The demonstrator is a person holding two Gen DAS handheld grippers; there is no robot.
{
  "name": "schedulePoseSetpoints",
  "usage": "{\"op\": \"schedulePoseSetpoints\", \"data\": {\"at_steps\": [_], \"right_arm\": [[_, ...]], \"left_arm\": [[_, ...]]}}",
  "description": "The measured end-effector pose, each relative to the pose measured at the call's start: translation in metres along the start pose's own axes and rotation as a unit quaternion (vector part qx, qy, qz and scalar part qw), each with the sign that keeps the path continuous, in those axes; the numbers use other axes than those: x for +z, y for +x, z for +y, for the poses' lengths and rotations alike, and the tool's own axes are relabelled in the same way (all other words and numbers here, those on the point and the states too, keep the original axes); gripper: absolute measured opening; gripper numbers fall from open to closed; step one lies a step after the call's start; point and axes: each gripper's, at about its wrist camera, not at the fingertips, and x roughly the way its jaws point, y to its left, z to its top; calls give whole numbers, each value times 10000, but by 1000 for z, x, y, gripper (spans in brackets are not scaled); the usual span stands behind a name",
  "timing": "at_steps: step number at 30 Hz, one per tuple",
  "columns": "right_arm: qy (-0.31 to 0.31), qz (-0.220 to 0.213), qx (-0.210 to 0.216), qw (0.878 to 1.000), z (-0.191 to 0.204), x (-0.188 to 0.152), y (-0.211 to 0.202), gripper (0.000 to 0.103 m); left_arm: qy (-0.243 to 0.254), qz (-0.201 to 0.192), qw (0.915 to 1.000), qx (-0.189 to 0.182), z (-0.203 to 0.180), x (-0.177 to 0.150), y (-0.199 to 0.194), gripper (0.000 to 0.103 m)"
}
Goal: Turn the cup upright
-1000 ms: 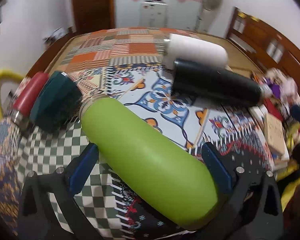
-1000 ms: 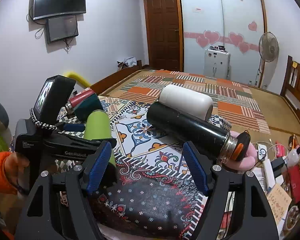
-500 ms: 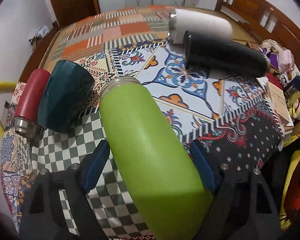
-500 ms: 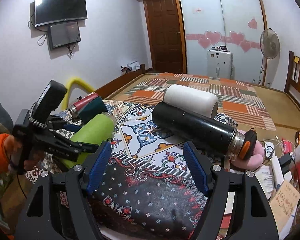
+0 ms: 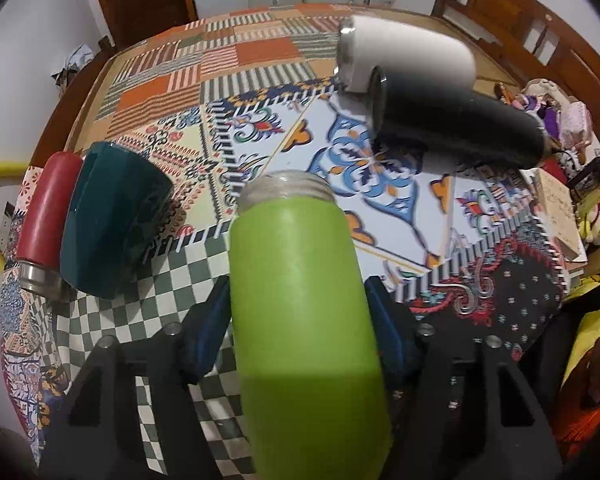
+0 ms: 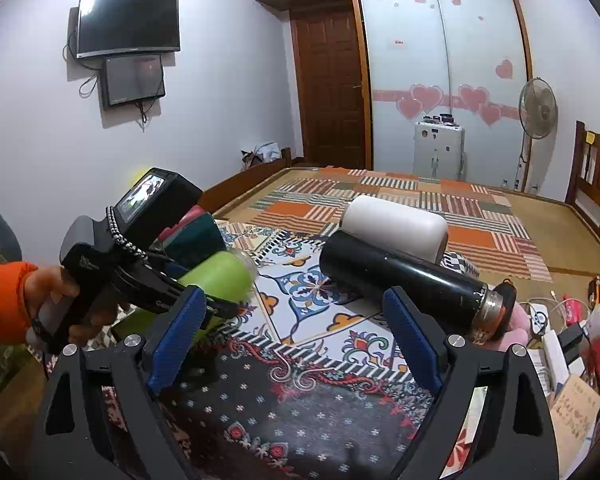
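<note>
My left gripper (image 5: 298, 320) is shut on a lime green cup (image 5: 300, 300), its blue pads pressed on both sides. The cup is lifted off the patterned cloth and tilted, its silver threaded mouth pointing away from the camera. In the right wrist view the green cup (image 6: 216, 280) shows raised at the left, held by the left gripper (image 6: 204, 300). My right gripper (image 6: 296, 340) is open and empty above the dark floral part of the cloth.
A black flask (image 5: 452, 124) and a white cup (image 5: 404, 56) lie on their sides at the far right. A teal cup (image 5: 112, 220) and a red flask (image 5: 48, 216) lie at the left. Clutter (image 6: 572, 344) fills the table's right edge.
The left gripper has closed on the green cup, lifted it off the cloth and swung its mouth end upward and away. The right gripper has stayed open and nearly still.
</note>
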Motion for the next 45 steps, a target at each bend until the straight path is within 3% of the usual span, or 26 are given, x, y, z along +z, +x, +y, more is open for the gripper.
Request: {"op": "schedulePoseSetpoints", "data": {"at_steps": [4,9,18,25,36,45], "right_arm": [[-22,-119,-73,9999,4,3,-4,90],[15,-291,-78,9995,8,7,-11,99],[-14,-510,-111,9986,16,15,-19,101],[-20,-594,-207,9980,17,18,-17,102],[-20,-557,-227,9982,16,17,-14,102],[12,-557,-235,9982,17,17,-17,102]], "left_arm": [[140,-362,9992,94,-9,-6,-22,63],[65,-820,9966,42,-9,-17,-60,63],[54,-1740,9847,-25,-9,-36,-121,63],[107,-1999,9797,-74,-13,-23,-123,63],[136,-1789,9834,-282,-19,-18,-99,63],[28,-1926,9810,-236,-23,-17,-97,64]]}}
